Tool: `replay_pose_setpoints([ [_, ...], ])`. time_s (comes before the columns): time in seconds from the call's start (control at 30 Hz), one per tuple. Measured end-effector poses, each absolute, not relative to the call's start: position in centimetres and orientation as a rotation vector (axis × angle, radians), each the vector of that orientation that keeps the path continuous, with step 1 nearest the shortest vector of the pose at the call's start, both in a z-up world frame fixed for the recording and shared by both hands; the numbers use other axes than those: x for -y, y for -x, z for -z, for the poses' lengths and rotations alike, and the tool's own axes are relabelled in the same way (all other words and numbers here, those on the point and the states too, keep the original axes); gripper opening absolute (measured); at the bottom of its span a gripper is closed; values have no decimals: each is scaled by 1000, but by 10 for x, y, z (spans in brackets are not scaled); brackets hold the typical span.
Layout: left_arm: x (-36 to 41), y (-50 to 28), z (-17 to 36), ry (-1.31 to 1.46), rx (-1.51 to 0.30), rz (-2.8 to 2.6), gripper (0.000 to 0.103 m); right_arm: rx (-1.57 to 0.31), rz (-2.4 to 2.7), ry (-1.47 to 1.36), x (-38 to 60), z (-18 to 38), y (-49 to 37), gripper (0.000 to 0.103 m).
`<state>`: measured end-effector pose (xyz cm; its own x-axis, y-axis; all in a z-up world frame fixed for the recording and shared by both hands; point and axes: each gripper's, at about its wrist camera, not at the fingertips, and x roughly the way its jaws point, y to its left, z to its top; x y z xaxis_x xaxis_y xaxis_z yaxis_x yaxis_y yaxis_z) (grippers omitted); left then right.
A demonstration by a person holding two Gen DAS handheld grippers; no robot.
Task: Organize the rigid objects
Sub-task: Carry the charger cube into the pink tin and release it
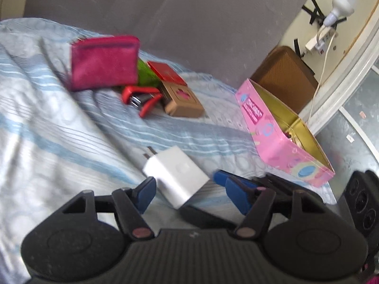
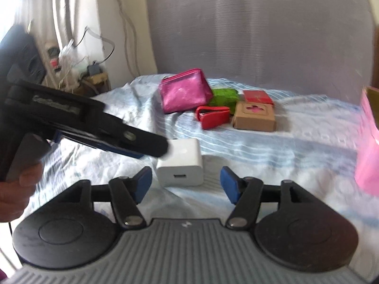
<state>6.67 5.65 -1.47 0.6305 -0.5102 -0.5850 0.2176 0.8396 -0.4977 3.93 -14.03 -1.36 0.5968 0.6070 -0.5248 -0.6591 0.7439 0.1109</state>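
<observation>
A white charger block (image 1: 176,176) lies on the blue-striped bedsheet (image 1: 59,127), between the open blue pads of my left gripper (image 1: 189,193). In the right wrist view the charger (image 2: 181,162) lies just ahead of my open right gripper (image 2: 186,185), and the left gripper's finger (image 2: 132,142) reaches its left side. An open pink box (image 1: 281,132) stands at the right. Farther back lie a magenta pouch (image 1: 104,62), a red stapler (image 1: 141,98), a green box (image 1: 146,74), a red box (image 1: 167,72) and a brown carton (image 1: 183,100).
A grey headboard (image 1: 189,23) rises behind the bed. A brown case (image 1: 285,75), a cream wall with a bulb (image 1: 341,4) and cables stand past the right edge. The pink box's side (image 2: 369,142) fills the right wrist view's right margin.
</observation>
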Motion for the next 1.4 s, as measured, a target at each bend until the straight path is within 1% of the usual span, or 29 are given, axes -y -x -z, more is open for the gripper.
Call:
replay_pose_setpoints([
  [0.07, -50, -74, 21, 393, -798, 400, 65, -602, -736, 129, 129, 19, -49, 67],
  [0.1, -49, -74, 21, 393, -783, 392, 65, -631, -742, 136, 124, 23, -55, 58],
  [0.13, -47, -76, 20, 389, -787, 383, 65, -624, -713, 146, 121, 24, -58, 52],
  [0.2, -46, -79, 16, 394, -788, 391, 64, -612, -706, 130, 123, 22, -59, 52],
  [0.3, -38, -84, 7, 407, -772, 424, 64, -588, -683, 80, 138, 20, -56, 52],
  [0.4, -16, -90, -8, 375, -738, 462, 64, -518, -626, 75, 152, 12, -49, 52],
  [0.57, 40, -108, -43, 276, -675, 541, 64, -386, -502, 103, 188, -11, -47, 52],
  [0.77, 122, -138, -67, 189, -642, 663, 64, -311, -348, 48, 259, -32, -65, 52],
  [0.93, 184, -160, -66, 113, -662, 725, 64, -292, -235, 0, 309, -32, -80, 52],
  [1.07, 214, -178, -53, 87, -694, 737, 64, -301, -177, -32, 336, -20, -100, 52],
  [1.17, 228, -188, -43, 56, -702, 684, 66, -319, -143, -62, 347, -8, -114, 52],
  [1.2, 229, -189, -40, 43, -695, 663, 66, -312, -129, -81, 350, -4, -115, 56],
  [1.23, 229, -189, -39, 37, -685, 644, 66, -310, -132, -96, 352, -1, -116, 56],
  [1.3, 223, -187, -38, 55, -668, 629, 74, -268, -132, -78, 353, -4, -113, 56],
  [1.37, 216, -184, -39, 76, -662, 616, 73, -224, -126, -37, 351, -3, -105, 61],
  [1.4, 212, -180, -41, 80, -653, 605, 73, -216, -125, -28, 349, -2, -101, 62],
])
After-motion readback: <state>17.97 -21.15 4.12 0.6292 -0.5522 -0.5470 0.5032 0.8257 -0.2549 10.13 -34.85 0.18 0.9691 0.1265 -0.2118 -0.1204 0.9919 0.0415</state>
